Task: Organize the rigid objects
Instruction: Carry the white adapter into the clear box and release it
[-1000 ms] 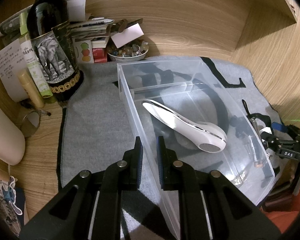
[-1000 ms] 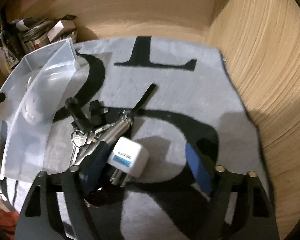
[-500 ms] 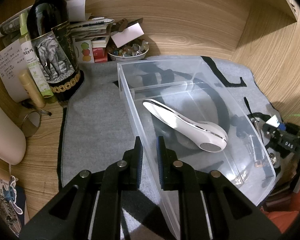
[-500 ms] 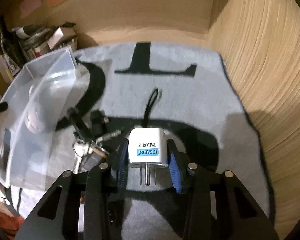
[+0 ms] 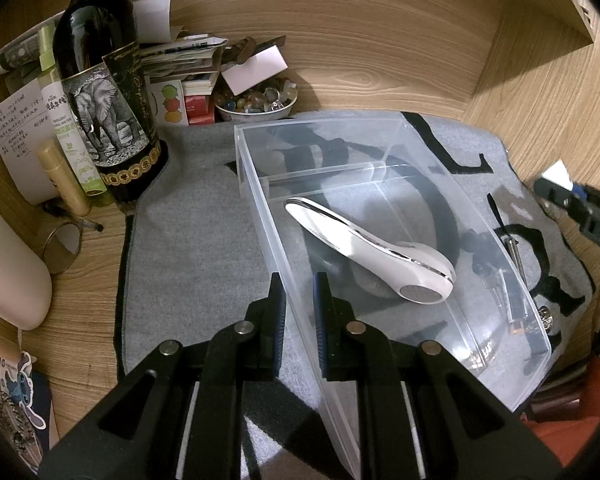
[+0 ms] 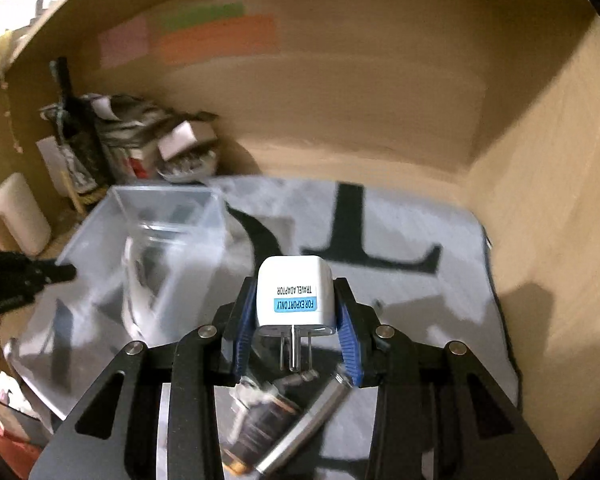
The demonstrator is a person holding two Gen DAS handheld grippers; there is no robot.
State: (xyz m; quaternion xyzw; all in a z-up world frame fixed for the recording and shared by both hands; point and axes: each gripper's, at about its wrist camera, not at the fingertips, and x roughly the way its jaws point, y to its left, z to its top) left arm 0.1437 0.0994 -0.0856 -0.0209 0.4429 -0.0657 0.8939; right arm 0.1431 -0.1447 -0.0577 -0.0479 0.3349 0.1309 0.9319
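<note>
A clear plastic box [image 5: 260,184] stands on a grey mat; a white curved handheld device [image 5: 364,252] lies inside it. My left gripper [image 5: 298,300] is shut on the box's near wall, one finger on each side. My right gripper [image 6: 296,316] is shut on a white travel adapter [image 6: 294,296], prongs pointing back at the camera, held above the mat to the right of the box [image 6: 168,216]. It shows at the right edge of the left wrist view [image 5: 580,208]. A key bunch with a metal cylinder [image 6: 300,428] lies on the mat below the adapter.
A wine bottle [image 5: 100,92], small bottles, papers and a bowl of beads [image 5: 256,100] crowd the back left corner. Wooden walls close the back and right. The grey mat [image 5: 188,216] with black lettering covers the desk.
My right gripper has closed on the travel adapter and lifted it up off the mat, away from the keys. The left gripper still grips the box wall.
</note>
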